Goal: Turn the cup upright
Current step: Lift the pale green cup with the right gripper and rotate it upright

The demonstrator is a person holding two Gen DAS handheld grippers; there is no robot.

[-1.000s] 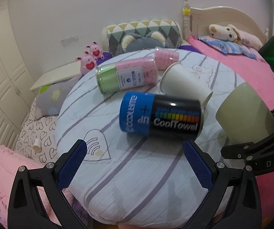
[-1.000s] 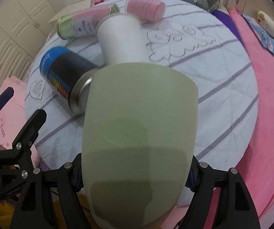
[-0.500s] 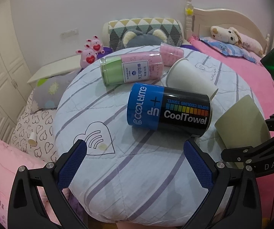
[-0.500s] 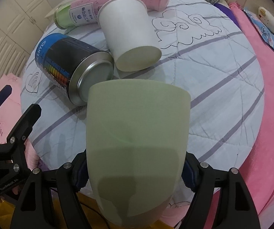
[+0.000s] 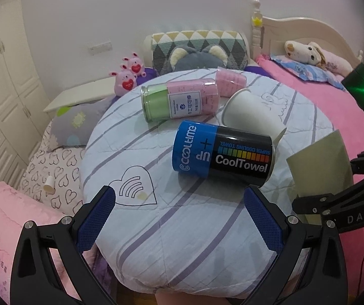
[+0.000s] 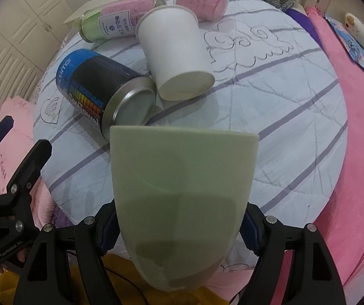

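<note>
A: Report right gripper (image 6: 179,231) status

B: Jaws are clamped on the lower body of the green cup (image 6: 182,193). The cup is held off the round striped cushion (image 6: 270,96), rim pointing away from the camera. In the left wrist view the same cup (image 5: 319,167) appears at the cushion's right edge

A: Left gripper (image 5: 179,218)?

B: Jaws are spread wide, nothing between them. It hovers over the near side of the cushion, facing the CoolTowel can (image 5: 222,152)

A: Other items on the cushion?

B: The CoolTowel can lies on its side. A white paper cup (image 6: 177,56) lies on its side just beside it, base toward the right wrist camera. Behind these lie a green-and-pink jar (image 5: 179,99) and a pink roll (image 5: 230,81), both on their sides
</note>
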